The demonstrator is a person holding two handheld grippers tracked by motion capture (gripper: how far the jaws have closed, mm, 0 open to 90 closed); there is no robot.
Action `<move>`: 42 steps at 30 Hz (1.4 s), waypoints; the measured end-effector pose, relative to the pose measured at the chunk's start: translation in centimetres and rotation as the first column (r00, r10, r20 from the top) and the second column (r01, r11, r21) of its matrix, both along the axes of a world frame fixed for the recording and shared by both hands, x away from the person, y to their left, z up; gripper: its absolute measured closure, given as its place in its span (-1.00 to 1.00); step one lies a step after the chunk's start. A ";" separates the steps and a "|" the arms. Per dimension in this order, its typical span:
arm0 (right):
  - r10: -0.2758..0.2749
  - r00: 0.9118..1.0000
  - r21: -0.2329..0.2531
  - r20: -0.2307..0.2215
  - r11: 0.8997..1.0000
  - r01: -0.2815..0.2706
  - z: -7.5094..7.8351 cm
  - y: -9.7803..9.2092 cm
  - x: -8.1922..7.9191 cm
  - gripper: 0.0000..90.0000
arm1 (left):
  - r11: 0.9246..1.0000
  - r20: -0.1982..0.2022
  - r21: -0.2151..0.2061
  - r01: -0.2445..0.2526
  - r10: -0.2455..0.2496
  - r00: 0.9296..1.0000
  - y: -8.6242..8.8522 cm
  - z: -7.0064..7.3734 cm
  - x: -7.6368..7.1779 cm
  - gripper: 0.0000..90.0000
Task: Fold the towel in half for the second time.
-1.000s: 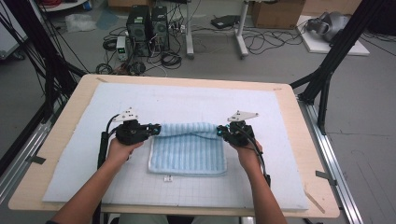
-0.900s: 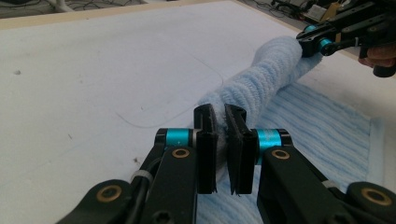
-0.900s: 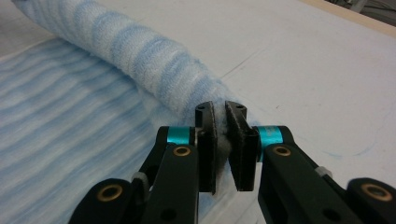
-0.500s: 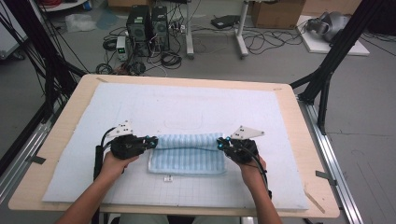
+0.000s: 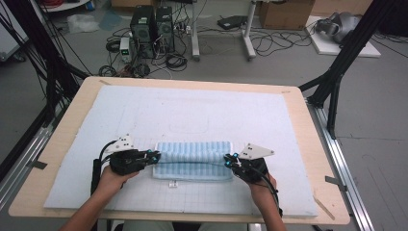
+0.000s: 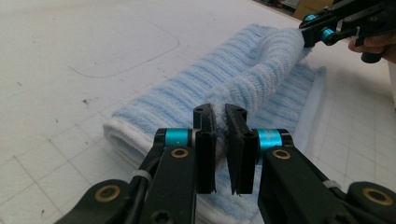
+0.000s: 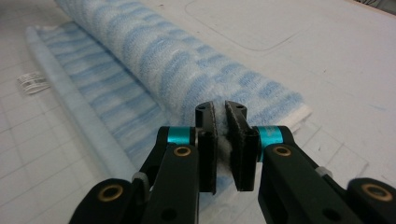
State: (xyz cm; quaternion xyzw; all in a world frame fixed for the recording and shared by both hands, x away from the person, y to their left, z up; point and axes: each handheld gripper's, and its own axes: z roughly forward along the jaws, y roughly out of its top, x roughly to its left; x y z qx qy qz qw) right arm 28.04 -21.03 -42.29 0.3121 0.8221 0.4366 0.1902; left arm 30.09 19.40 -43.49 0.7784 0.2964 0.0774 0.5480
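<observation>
A light blue striped towel (image 5: 193,159) lies folded on the white mat, its upper layer pulled over toward the near side. My left gripper (image 5: 153,157) is shut on the towel's left corner (image 6: 219,126); terry cloth is pinched between its black jaws. At the opposite end my right gripper (image 5: 228,161) is shut on the right corner (image 7: 223,135), also seen far off as the other gripper (image 6: 322,30) in the left gripper view. The raised fold of towel (image 7: 154,60) stretches between both grippers. A small white label (image 5: 172,183) pokes out at the near edge.
The white gridded mat (image 5: 192,115) covers a wooden table (image 5: 317,144). Bare mat stretches behind the towel, with a faint rounded outline (image 5: 188,122) on it. Computer towers (image 5: 151,24), cables and a black frame leg (image 5: 337,67) stand on the floor beyond the table.
Both grippers have moved toward the near edge, drawing the towel's far edge over itself; the towel now looks narrower front to back, with a rolled fold along the grippers' line.
</observation>
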 end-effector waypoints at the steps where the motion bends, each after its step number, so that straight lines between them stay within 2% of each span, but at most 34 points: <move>1: 0.002 1.000 -0.002 -0.001 1.000 -0.002 0.0 0.0 -0.3 0.85 | 1.000 -0.001 0.004 0.009 -0.009 1.000 0.1 0.1 -0.1 0.82; 2: 0.006 1.000 -0.008 -0.004 1.000 -0.006 -0.1 -0.1 -0.5 0.85 | 1.000 -0.008 -0.005 0.002 -0.002 1.000 0.3 0.1 -0.2 0.78; 5: 0.026 0.999 -0.026 -0.027 0.999 -0.026 -0.3 -0.2 -1.0 0.76 | 0.998 -0.033 -0.040 -0.047 0.046 0.998 0.9 0.3 -0.2 0.35; 6: 0.031 0.999 -0.023 -0.030 0.999 -0.032 -0.3 -0.2 -1.1 0.67 | 0.997 -0.031 -0.050 -0.067 0.065 0.997 1.3 0.5 -0.1 0.32; 7: 0.043 0.998 0.004 -0.035 0.999 -0.043 -0.1 -0.3 -1.3 0.58 | 0.994 -0.032 -0.066 -0.090 0.088 0.996 1.5 0.7 0.0 0.30; 10: 0.029 1.000 0.085 -0.003 0.996 -0.029 1.1 -0.8 -1.4 0.54 | 0.987 -0.034 -0.100 -0.124 0.121 0.992 1.8 1.1 0.4 0.26; 11: 0.021 1.000 0.100 0.007 0.995 -0.021 1.5 -0.9 -1.3 0.52 | 0.986 -0.032 -0.103 -0.129 0.126 0.991 1.7 1.2 0.5 0.25; 13: 0.003 1.000 0.096 0.012 0.995 -0.005 1.8 -0.7 -0.8 0.50 | 0.988 -0.042 -0.099 -0.114 0.111 0.993 1.0 1.0 0.7 0.28; 15: -0.015 1.000 0.057 0.006 0.998 0.015 1.4 -0.1 0.1 0.47 | 0.994 -0.052 -0.064 -0.091 0.088 0.995 -0.1 0.7 0.9 0.29; 17: -0.038 0.999 0.022 -0.020 0.999 0.038 0.7 0.7 1.1 0.43 | 0.997 -0.073 -0.022 -0.071 0.069 0.995 -1.2 0.2 1.1 0.31; 21: -0.047 0.996 -0.044 -0.081 0.998 0.043 -0.7 1.9 2.5 0.36 | 0.997 -0.105 0.061 -0.055 0.061 0.993 -2.5 -0.8 1.2 0.33; 23: -0.035 0.996 -0.064 -0.085 0.998 0.030 -1.1 2.2 2.5 0.35 | 0.993 -0.104 0.106 -0.048 0.060 0.993 -2.7 -1.1 1.1 0.34; 26: -0.011 0.994 -0.091 -0.107 0.996 0.001 -1.6 2.4 2.1 0.29 | 0.991 -0.097 0.123 -0.047 0.059 0.994 -2.7 -1.4 0.9 0.34; 30: 0.006 0.992 -0.077 -0.127 0.997 -0.016 -2.0 2.1 1.4 0.25 | 0.986 -0.081 0.165 -0.032 0.046 0.996 -2.7 -1.4 0.4 0.35; 34: 0.030 0.992 -0.081 -0.119 0.996 -0.040 -2.1 1.8 0.7 0.22 | 0.981 -0.060 0.193 -0.029 0.042 0.997 -2.8 -1.5 -0.4 0.35; 36: 0.035 0.992 -0.081 -0.119 0.996 -0.045 -2.1 1.5 0.5 0.19 | 0.983 -0.070 0.184 -0.027 0.041 0.997 -2.7 -1.5 -0.5 0.33; 39: 0.041 0.993 -0.069 -0.108 0.996 -0.049 -1.9 1.1 0.3 0.04 | 0.989 -0.080 0.141 -0.039 0.051 0.995 -2.3 -1.2 -0.3 0.27; 41: 0.033 0.995 -0.046 -0.093 0.998 -0.037 -1.6 0.7 0.3 -0.03 | 0.993 -0.064 0.096 -0.074 0.080 0.995 -1.7 -0.9 0.1 0.16; 42: 0.024 0.996 -0.033 -0.081 0.999 -0.027 -1.3 0.5 0.3 -0.08 | 0.994 -0.056 0.058 -0.090 0.094 0.994 -1.3 -0.8 0.3 0.11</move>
